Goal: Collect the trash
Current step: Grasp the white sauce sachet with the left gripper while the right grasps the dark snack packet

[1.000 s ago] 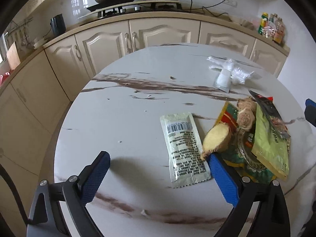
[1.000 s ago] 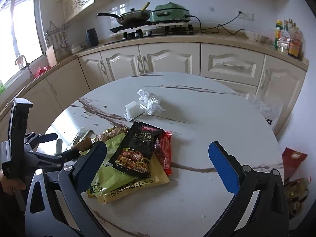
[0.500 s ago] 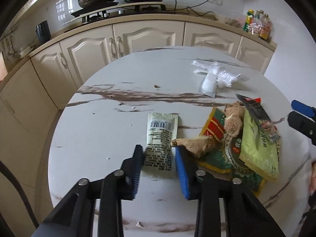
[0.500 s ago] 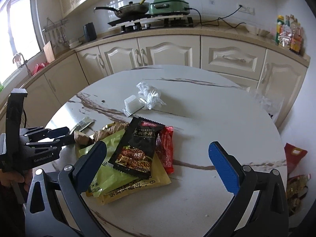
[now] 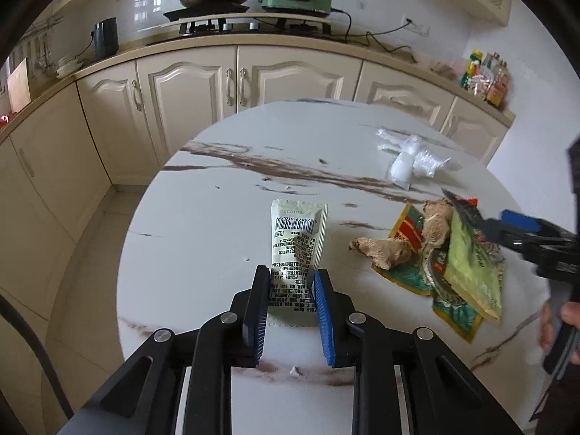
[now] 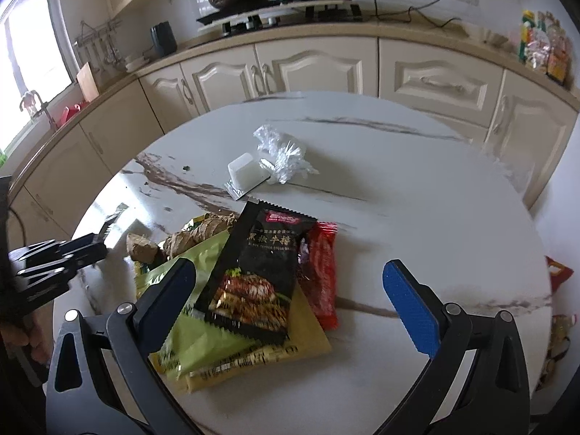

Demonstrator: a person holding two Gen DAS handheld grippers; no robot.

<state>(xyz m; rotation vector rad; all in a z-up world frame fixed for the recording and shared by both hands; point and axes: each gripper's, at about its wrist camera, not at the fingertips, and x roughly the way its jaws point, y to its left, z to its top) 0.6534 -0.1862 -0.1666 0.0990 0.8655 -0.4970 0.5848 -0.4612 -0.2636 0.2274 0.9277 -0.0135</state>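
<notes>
the left gripper (image 5: 291, 301) is closing on a pale barcoded sachet (image 5: 298, 250) lying on the marble surface (image 5: 203, 239). the right gripper (image 6: 290, 290) hangs released over a black packet (image 6: 259, 272) with chinese lettering, topping green and red wrappers. beyond lie ginger (image 5: 384, 252) and crumpled plastic (image 6: 281, 152).

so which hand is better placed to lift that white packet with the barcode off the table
Left. The left gripper already has the white packet between its closing jaws, pads at its near end. The right gripper is wide open over the black wrapper in the pile, away from that packet.
</notes>
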